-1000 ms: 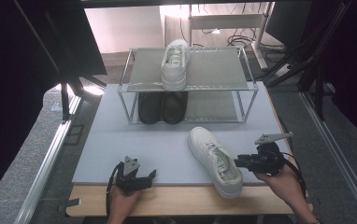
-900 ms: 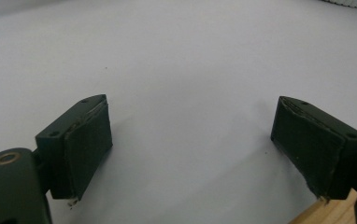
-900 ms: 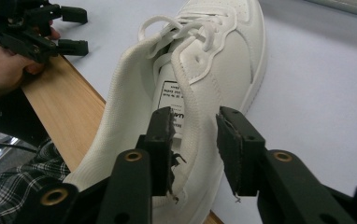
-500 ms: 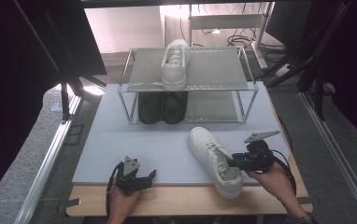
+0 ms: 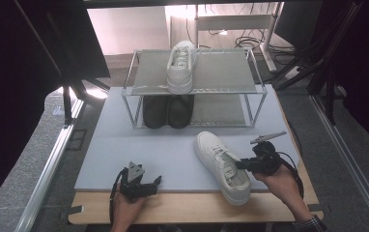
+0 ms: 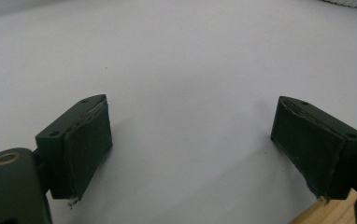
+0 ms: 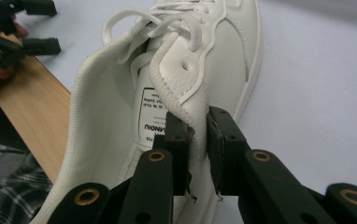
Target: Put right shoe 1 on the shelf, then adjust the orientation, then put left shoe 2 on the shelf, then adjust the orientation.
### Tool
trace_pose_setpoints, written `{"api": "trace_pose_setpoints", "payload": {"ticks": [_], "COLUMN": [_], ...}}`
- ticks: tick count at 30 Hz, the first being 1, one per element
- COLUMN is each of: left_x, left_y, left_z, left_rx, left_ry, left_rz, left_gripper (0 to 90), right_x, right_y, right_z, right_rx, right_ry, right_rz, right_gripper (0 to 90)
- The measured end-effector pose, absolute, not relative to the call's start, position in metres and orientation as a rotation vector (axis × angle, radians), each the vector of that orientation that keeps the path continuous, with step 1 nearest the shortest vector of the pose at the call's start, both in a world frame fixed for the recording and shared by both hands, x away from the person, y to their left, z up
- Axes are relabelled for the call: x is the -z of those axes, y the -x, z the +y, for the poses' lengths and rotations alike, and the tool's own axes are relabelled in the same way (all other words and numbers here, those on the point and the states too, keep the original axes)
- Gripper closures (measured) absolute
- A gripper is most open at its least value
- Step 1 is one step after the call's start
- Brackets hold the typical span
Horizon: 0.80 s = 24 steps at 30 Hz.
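A white sneaker (image 5: pixel 221 164) lies on the pale mat (image 5: pixel 163 145) at the front right, toe pointing away. My right gripper (image 5: pixel 238 164) is shut on the side wall of its opening; in the right gripper view the jaws pinch the white sneaker's collar (image 7: pixel 196 135), one jaw inside and one outside. A second white sneaker (image 5: pixel 181 67) sits on the top shelf of the wire shoe rack (image 5: pixel 250 92). My left gripper (image 5: pixel 154 182) rests open near the front left edge; its fingers (image 6: pixel 85 144) stand wide apart over bare mat with nothing between them.
A pair of black shoes (image 5: pixel 167 111) stands on the rack's lower shelf. The wooden table edge (image 5: pixel 187 208) runs along the front. Dark frame posts (image 5: pixel 66 104) rise at both sides, and cables (image 5: pixel 231 31) lie behind the table.
My right gripper moved left to the sneaker and closed on its collar. The left gripper has hardly moved.
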State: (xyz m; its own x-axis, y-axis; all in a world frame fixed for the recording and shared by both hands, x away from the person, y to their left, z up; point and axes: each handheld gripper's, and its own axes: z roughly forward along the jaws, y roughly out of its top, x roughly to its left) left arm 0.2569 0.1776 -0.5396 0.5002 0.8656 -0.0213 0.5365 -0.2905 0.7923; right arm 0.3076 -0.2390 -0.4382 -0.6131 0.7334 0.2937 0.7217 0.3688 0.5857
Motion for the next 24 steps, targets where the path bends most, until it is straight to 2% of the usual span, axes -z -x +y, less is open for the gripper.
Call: {"api": "trace_pose_setpoints", "payload": {"ticks": [24], "left_x": [0.539], "left_y": [-0.257], "left_z": [0.178], "left_rx": [-0.540], "left_ry": [-1.973], "left_rz": [1.153], "left_gripper": [12.3], "right_x": [0.426], "right_y": [-0.320], "right_z": [-0.268], "right_rx": [-1.356], "right_ry": [-1.616], "right_rz": [2.523], "right_gripper": [83.8]}}
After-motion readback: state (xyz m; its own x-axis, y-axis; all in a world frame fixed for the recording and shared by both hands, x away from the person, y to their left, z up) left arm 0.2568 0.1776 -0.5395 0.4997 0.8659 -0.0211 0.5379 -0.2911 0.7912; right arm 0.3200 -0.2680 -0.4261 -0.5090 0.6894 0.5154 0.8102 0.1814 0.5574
